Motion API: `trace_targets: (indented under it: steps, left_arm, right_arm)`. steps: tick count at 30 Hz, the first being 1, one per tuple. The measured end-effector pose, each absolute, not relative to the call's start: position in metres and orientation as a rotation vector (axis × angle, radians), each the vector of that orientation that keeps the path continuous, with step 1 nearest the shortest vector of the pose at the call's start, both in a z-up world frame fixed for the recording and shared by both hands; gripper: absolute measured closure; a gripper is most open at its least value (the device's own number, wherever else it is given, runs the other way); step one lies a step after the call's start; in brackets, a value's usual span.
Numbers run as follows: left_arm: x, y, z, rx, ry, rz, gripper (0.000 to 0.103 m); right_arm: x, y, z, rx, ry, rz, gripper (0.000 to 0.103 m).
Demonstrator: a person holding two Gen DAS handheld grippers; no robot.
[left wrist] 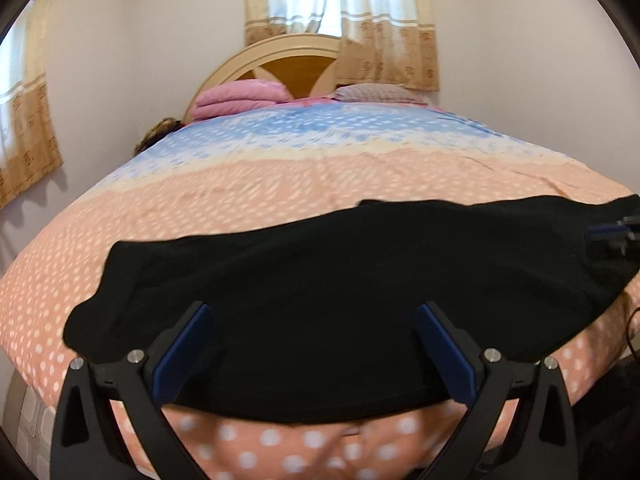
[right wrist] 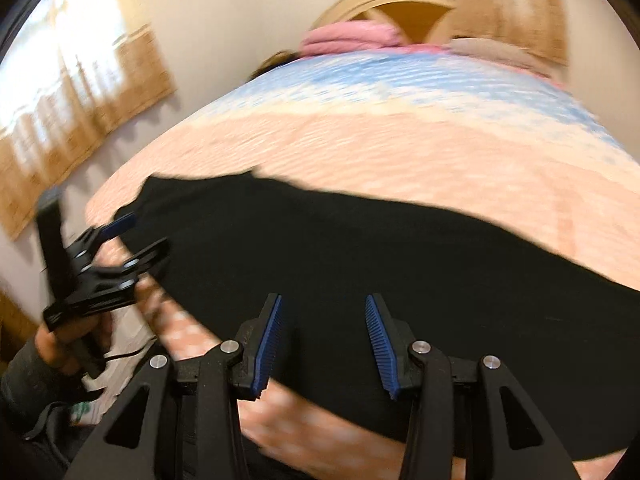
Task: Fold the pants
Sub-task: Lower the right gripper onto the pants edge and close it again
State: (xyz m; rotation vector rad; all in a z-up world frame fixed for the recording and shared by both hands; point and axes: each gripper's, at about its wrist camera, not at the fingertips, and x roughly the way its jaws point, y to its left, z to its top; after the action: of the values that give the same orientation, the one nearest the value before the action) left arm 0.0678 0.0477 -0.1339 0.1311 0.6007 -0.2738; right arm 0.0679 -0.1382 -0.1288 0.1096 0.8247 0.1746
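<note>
Black pants [left wrist: 340,288] lie flat across the near edge of the bed, spread left to right. They also show in the right wrist view [right wrist: 360,256]. My left gripper [left wrist: 316,316] is wide open over the pants' near edge, with nothing between its blue pads. It also shows from the side in the right wrist view [right wrist: 138,232], at the pants' left end. My right gripper [right wrist: 324,320] is open above the pants' near edge and holds nothing. Its tip shows at the far right of the left wrist view [left wrist: 612,232].
The bed [left wrist: 280,184] has a peach and blue dotted cover. A pink folded blanket [left wrist: 240,98] and a pillow [left wrist: 376,92] lie by the headboard [left wrist: 288,56]. Curtained windows are behind and on the left wall. The right wrist view is motion-blurred.
</note>
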Motion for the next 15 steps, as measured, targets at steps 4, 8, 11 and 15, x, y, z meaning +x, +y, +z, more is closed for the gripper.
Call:
trace_targets:
  steps: [4, 8, 11, 15]
  left_arm:
    - [0.075, 0.03, -0.147, 0.141, 0.652, -0.304, 0.0]
    - [0.077, 0.037, -0.16, 0.075, 0.68, -0.319, 0.0]
    - [0.077, 0.032, -0.152, 0.098, 0.687, -0.293, 0.0]
    - [0.072, 0.019, -0.136, 0.102, 0.648, -0.3, 0.0]
  right_arm:
    - [0.056, -0.192, -0.129, 0.167, 0.823, 0.053, 0.056]
    - [0.054, -0.236, -0.144, 0.236, 0.845, -0.041, 0.055]
    - [0.05, -0.254, -0.143, 0.321, 0.825, -0.004, 0.055]
    - [0.037, -0.276, -0.124, 0.294, 0.747, -0.097, 0.054]
